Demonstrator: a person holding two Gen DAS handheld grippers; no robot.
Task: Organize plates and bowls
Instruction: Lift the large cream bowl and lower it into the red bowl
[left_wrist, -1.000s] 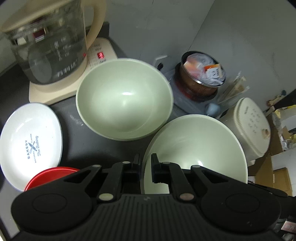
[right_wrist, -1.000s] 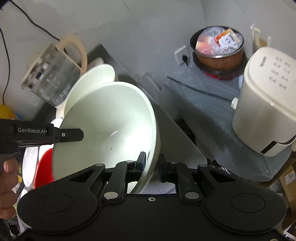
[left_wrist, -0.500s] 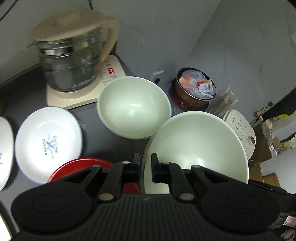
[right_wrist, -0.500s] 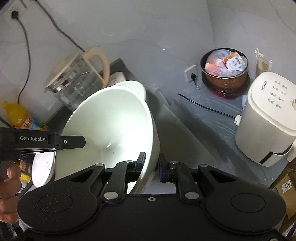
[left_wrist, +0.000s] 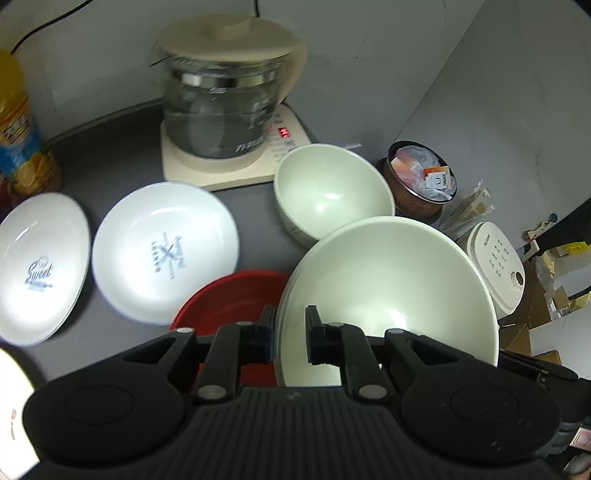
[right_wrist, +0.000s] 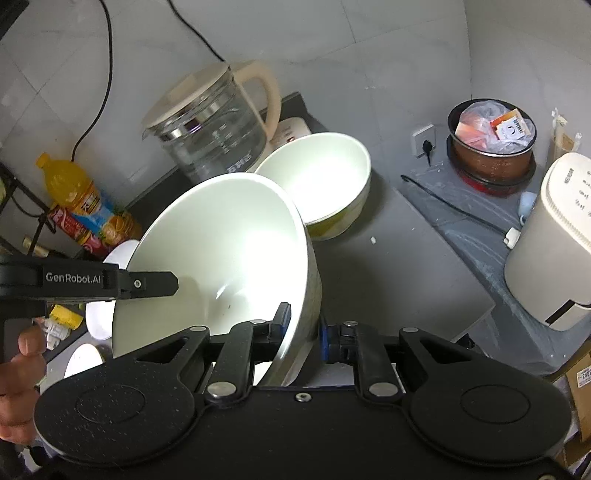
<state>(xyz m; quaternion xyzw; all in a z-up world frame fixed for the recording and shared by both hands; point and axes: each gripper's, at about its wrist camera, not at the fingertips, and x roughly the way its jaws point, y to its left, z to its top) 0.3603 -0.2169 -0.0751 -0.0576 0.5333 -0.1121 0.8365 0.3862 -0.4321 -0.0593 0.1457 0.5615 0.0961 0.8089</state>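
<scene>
surface: dark, crowded with dishes
left tongs: clamped on big pale bowl rim
right tongs: clamped on opposite rim, sharing weight
likely goal: nest into far bowl

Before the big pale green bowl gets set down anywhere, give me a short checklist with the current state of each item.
1. Left tongs closed on the large bowl's rim: ok.
2. Right tongs closed on the opposite rim: ok.
3. Bowl level: not ok; in the right wrist view it is tilted steeply.
4. Smaller green bowl upright and empty, able to take a nested bowl: ok.
5. Large bowl lifted off the red dish beside it: cannot tell.
6. Kettle stands close behind the smaller bowl; enough room to nest: cannot tell.
</scene>
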